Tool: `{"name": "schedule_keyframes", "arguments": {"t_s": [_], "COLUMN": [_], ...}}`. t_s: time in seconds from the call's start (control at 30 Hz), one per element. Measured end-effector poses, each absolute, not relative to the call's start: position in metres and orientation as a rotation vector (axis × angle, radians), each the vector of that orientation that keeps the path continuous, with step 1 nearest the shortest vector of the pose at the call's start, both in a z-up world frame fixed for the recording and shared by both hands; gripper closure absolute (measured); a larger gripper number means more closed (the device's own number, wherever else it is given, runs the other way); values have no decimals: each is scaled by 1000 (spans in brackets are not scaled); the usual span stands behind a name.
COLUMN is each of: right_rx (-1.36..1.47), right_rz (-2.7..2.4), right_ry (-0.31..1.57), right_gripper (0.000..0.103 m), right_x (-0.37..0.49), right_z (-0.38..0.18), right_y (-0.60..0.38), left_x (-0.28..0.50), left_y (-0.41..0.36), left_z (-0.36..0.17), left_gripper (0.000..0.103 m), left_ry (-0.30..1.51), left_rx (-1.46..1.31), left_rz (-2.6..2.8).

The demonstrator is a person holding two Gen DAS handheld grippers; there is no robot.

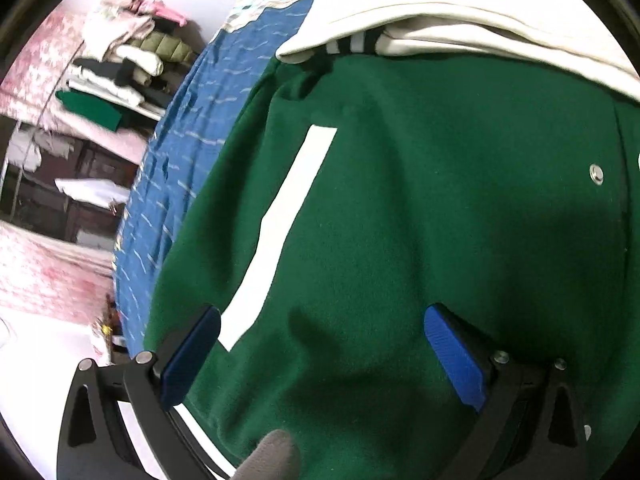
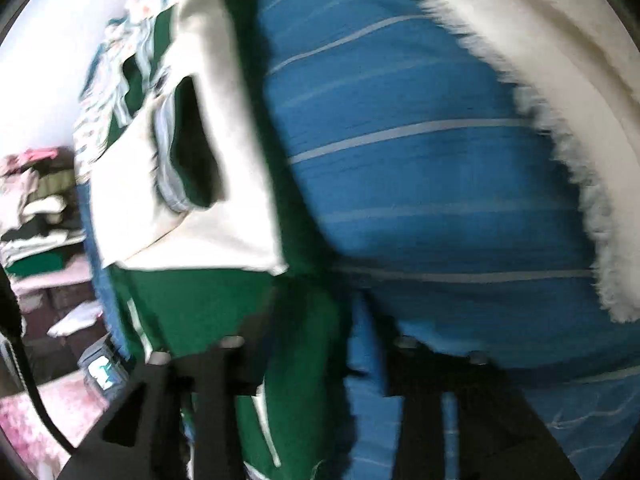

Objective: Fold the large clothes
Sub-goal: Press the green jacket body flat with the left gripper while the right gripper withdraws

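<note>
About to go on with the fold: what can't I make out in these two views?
- Right wrist view: right tongs motion-blurred; grip on the green jacket unclear.
- Left wrist view: jacket's hem cut off by the bottom edge; cream sleeve covers its collar.
- Clothes pile: too small to sort.

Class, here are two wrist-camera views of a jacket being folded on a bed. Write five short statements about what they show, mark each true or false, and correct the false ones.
1. The jacket has a green body. True.
2. The jacket's sleeve is black. False: it is cream-white.
3. The left gripper is clamped on the jacket. False: its blue pads stand apart above the cloth.
4. The bedspread is blue with pale stripes. True.
5. The stack of clothes lies on the jacket. False: it sits off beside the bed.
</note>
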State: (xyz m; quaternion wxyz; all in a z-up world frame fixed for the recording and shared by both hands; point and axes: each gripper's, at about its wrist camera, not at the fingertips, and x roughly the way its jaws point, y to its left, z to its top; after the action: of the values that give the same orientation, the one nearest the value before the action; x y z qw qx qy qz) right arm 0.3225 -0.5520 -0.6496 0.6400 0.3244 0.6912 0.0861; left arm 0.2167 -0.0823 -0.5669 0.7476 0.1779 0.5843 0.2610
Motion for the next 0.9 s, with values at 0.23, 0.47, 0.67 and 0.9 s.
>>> {"name": "schedule_keyframes", "arguments": {"t_s": [0.23,0.47,0.67,0.9], "right_rx": [450,493,325,375], "right_rz": [101,161,70,174], "right_ry": [1671,1687,1718,1775], "right_gripper": [96,81,89,61], "right_x": [319,316,302,251], "right_z": [-656,-645,-646,-601], "right_y": [-515,-492,-461,-392], "left_x": [217,216,199,129], "left_y": [-71,-71,-57,-38], "left_z": [-566,-567,-545,-498], "left_gripper": [0,0,0,0], "left_ry": [1316,1333,1375,1343], "left_rx": [267,268,247,244], "left_rz": [535,462,454,534]}}
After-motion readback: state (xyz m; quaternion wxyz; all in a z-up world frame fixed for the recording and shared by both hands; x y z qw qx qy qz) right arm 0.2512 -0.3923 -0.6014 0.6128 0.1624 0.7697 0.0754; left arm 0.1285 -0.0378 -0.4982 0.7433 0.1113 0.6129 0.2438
